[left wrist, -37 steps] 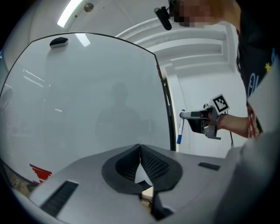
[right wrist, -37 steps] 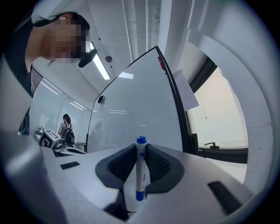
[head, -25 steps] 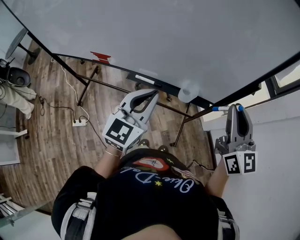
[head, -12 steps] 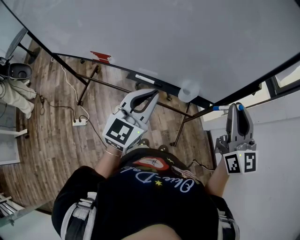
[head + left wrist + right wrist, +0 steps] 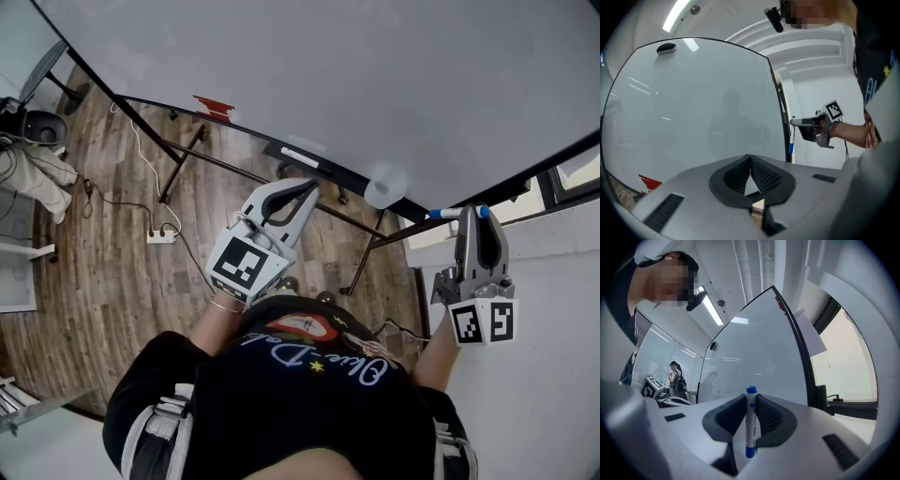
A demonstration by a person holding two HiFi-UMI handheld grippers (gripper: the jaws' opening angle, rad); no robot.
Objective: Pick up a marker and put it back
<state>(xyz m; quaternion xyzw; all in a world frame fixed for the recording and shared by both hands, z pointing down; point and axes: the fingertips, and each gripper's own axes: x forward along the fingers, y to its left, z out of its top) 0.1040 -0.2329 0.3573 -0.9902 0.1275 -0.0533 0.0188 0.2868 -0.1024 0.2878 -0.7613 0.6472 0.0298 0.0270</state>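
Observation:
A white marker with blue ends (image 5: 442, 214) lies crosswise in my right gripper (image 5: 470, 213), which is shut on it beside the right edge of the big whiteboard (image 5: 328, 75). In the right gripper view the marker (image 5: 750, 427) stands upright between the pads of the right gripper (image 5: 751, 401). My left gripper (image 5: 310, 186) hovers in front of the board's lower edge, shut with nothing in it. In the left gripper view the tips of the left gripper (image 5: 750, 158) meet, and beyond them the right gripper (image 5: 793, 122) shows with the marker (image 5: 791, 139) hanging down from it.
The board's ledge carries a long white and black thing (image 5: 301, 157), a round white thing (image 5: 384, 187) and a red thing (image 5: 214, 106). The stand's legs, a power strip (image 5: 157, 236) and cables are on the wooden floor. A person with a backpack (image 5: 675, 378) stands far off.
Both grippers keep their places and their grip. Only the head view has shifted slightly.

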